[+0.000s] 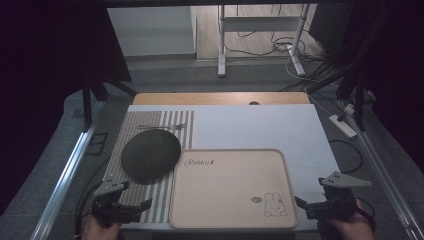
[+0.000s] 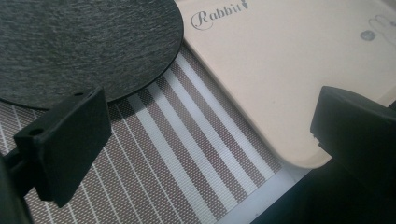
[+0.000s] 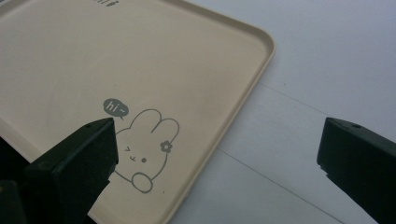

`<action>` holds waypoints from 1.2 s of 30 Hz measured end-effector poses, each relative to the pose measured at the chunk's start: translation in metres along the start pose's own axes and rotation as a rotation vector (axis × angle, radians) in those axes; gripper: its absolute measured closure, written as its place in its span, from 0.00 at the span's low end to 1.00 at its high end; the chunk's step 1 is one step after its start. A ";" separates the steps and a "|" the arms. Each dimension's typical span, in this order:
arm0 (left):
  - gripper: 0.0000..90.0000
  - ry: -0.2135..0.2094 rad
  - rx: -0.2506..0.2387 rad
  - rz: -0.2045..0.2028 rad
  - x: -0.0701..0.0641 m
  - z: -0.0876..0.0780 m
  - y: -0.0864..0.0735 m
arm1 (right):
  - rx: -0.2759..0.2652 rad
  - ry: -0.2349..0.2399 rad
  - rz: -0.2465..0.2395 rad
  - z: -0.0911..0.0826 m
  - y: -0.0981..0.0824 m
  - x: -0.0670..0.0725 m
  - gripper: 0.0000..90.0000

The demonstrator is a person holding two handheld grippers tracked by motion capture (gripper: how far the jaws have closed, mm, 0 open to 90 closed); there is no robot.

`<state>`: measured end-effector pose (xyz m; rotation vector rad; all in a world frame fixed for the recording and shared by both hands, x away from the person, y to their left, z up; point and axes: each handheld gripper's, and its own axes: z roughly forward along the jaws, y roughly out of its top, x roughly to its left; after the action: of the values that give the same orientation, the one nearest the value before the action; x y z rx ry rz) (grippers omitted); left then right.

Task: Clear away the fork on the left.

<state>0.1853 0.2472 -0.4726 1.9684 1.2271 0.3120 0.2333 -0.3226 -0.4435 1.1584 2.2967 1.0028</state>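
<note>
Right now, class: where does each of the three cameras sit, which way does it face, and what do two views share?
High view: above the near edge, looking forward and down at the tray, round mat and striped mat; both hands and grippers show.
Left gripper view: on the left gripper, facing both mats and the tray corner; jaws apart.
Right gripper view: on the right gripper, facing the tray's rabbit; jaws apart.
Shared: the tray.

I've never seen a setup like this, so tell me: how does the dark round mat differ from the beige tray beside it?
The round mat is a dark grey, rimless disc; the tray is beige, roughly square with rounded corners and a raised rim. The mat is plain and textured, while the tray is smooth, printed with "Rabbit" and a bunny. The mat looks smaller and overlaps the striped placemat. Both lie flat and bare.
</note>
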 end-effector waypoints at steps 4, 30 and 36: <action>0.00 0.004 0.009 0.000 0.003 0.003 0.003 | 0.002 0.002 -0.001 0.000 0.000 0.000 0.00; 0.00 -0.040 0.025 0.021 0.029 0.029 0.024 | 0.010 0.010 -0.009 0.001 0.000 0.000 0.00; 0.00 -0.054 0.042 0.001 0.036 0.037 0.032 | 0.014 0.009 -0.014 0.002 0.000 0.001 0.00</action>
<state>0.2450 0.2521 -0.4809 2.0003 1.2075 0.2331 0.2341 -0.3211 -0.4442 1.1441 2.3193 0.9897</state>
